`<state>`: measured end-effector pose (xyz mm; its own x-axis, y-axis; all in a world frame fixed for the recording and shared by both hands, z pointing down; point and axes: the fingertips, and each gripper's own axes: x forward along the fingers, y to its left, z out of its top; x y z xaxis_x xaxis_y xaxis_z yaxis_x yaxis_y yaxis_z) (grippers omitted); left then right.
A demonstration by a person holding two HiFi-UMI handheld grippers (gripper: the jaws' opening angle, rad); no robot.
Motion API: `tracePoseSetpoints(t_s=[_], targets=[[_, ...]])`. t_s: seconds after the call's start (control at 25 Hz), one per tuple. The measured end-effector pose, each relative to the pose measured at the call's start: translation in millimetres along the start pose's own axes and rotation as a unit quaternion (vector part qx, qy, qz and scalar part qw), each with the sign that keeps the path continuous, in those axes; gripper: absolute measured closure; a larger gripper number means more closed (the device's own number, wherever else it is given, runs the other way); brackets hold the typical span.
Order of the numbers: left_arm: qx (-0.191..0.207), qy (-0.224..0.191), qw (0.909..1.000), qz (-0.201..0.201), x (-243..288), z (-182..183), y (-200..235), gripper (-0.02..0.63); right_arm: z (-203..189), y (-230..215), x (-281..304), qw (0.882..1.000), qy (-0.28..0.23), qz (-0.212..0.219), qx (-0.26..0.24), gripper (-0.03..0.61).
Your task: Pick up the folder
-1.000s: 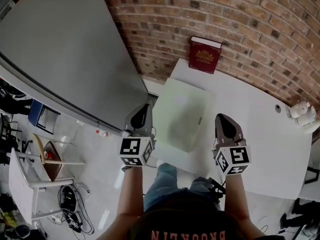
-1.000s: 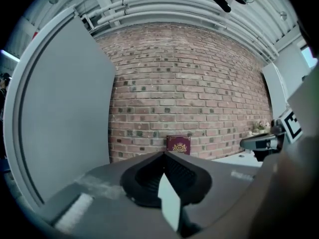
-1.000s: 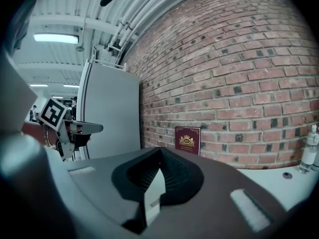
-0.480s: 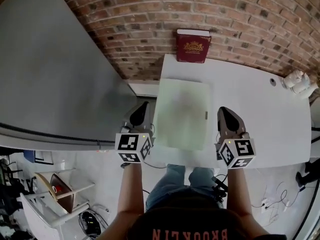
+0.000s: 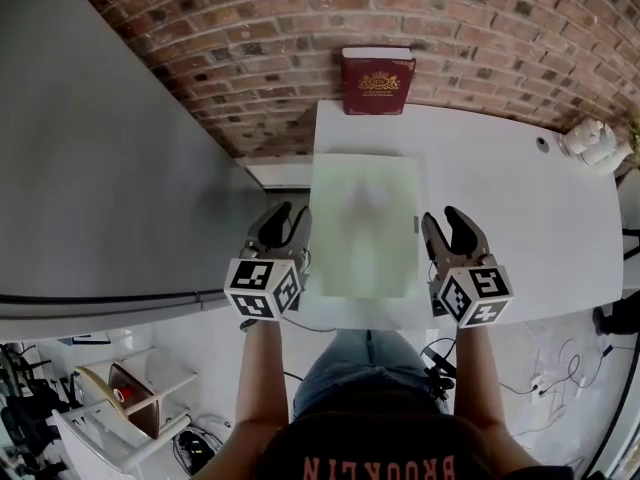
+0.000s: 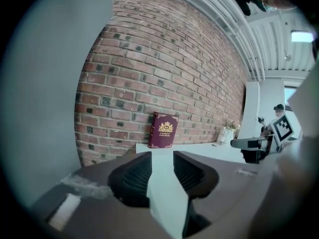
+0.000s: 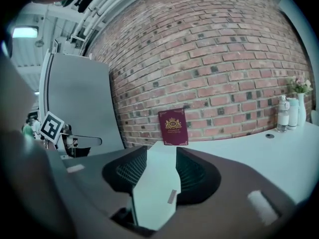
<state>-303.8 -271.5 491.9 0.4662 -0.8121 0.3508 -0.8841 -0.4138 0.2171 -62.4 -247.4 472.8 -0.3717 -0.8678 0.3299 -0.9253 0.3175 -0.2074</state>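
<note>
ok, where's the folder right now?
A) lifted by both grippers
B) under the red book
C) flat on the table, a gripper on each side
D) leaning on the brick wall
C: the folder lies flat on the table between the left gripper and the right gripper; their jaws have just been opening, nothing held between them.

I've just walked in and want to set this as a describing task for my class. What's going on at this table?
A person stands at a white table with a gripper in each hand. A pale green folder lies flat on it, with the left gripper beside its left edge and the right gripper beside its right edge. Both grippers' jaws have just been opening and stand apart, with nothing pinched between them, so the folder is not yet picked up. A red book leans against the brick wall behind.
</note>
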Motion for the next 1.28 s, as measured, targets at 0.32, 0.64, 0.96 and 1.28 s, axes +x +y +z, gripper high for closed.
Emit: tracePoseSetpoints(t_s=[0.32,0.64,0.96,1.28], targets=[[-0.04,0.068,0.9966,-0.026,20.5,-38.7,3.6,0.449,-35.2,-7.8,24.5,0.997,0.07,0.003,0.022,0.383],[-0.101,0.136,0.985,-0.033,31.8,-91.5,10.7,0.449,-94.5,-13.2,39.4,0.983,0.149,0.008,0.11,0.359],[-0.162,0.177,0.9695,-0.051,33.3,-124.6,6.7,0.41,-135.5,-11.3,42.6,0.968,0.21,0.017,0.138,0.336],[-0.223,0.186,0.9539,-0.077,40.3,-137.8,11.7,0.334,-146.8,-12.6,48.9,0.959,0.217,0.036,0.179,0.31]])
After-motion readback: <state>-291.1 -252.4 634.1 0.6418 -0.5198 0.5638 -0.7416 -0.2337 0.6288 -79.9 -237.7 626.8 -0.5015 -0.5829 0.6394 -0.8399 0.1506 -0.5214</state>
